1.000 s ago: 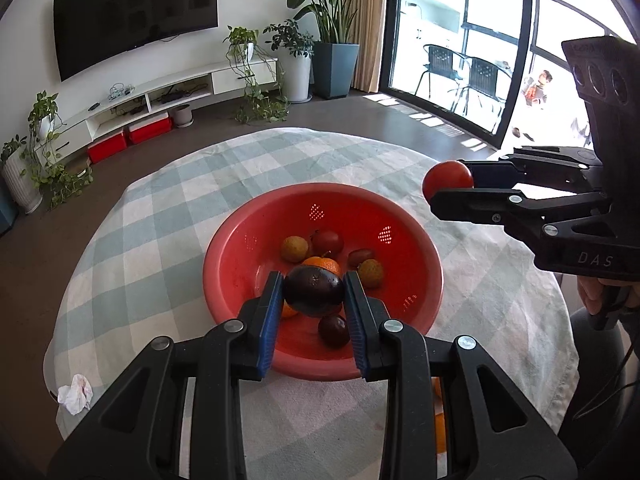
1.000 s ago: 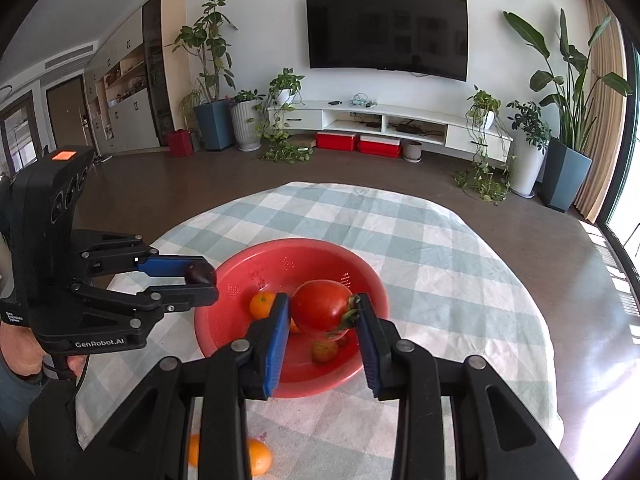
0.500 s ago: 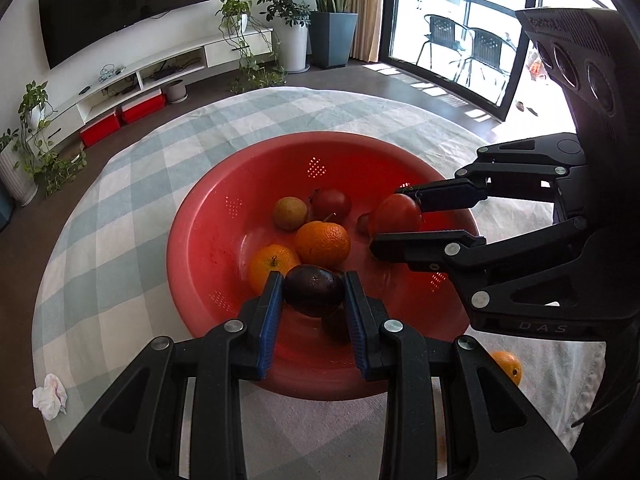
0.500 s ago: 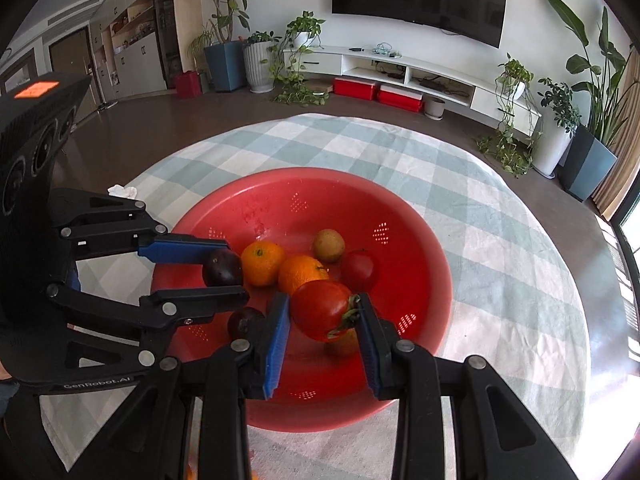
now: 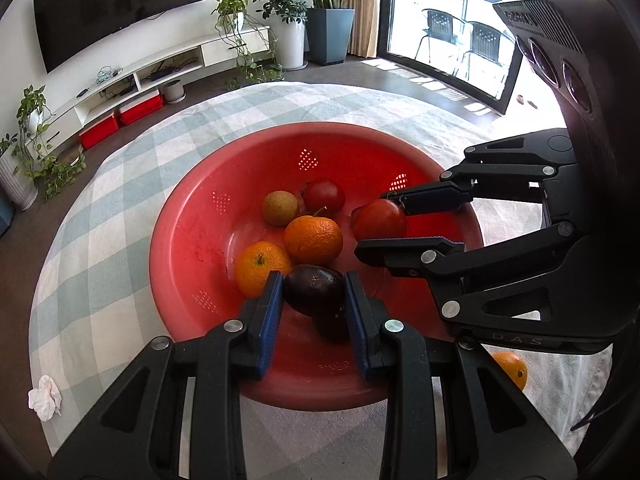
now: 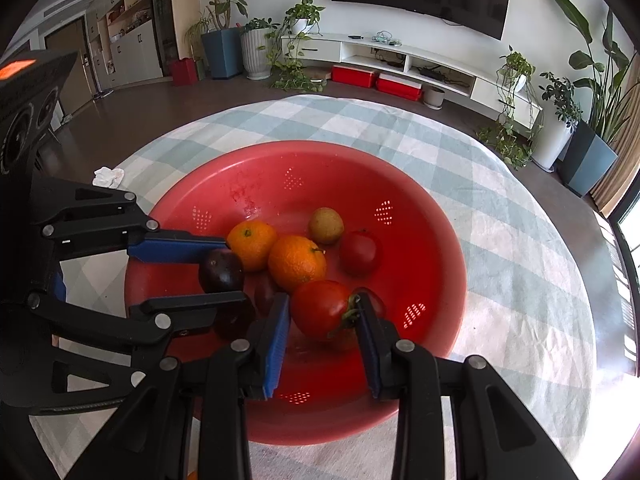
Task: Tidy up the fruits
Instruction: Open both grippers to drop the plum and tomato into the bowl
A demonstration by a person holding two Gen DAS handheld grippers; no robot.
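Observation:
A red perforated bowl (image 5: 192, 236) (image 6: 432, 216) sits on the checked tablecloth. My left gripper (image 5: 314, 294) (image 6: 222, 268) is shut on a dark purple plum (image 5: 314, 290) (image 6: 221, 271), low inside the bowl's near side. My right gripper (image 6: 322, 310) (image 5: 394, 218) is shut on a red tomato (image 6: 320, 308) (image 5: 379, 220), low inside the bowl. In the bowl lie two oranges (image 5: 313, 239) (image 5: 260, 268), a small tomato (image 5: 324, 196), a brownish-green fruit (image 5: 280, 208) and another dark plum (image 5: 332, 322).
One orange (image 5: 510, 368) lies on the cloth outside the bowl, near the right gripper's body. A crumpled white tissue (image 5: 45, 396) (image 6: 107, 176) lies near the table's edge. The round table's edge drops to the floor all around.
Both grippers have moved from above the bowl down into it, still holding the plum and the tomato. The bowl now looms larger in both views.

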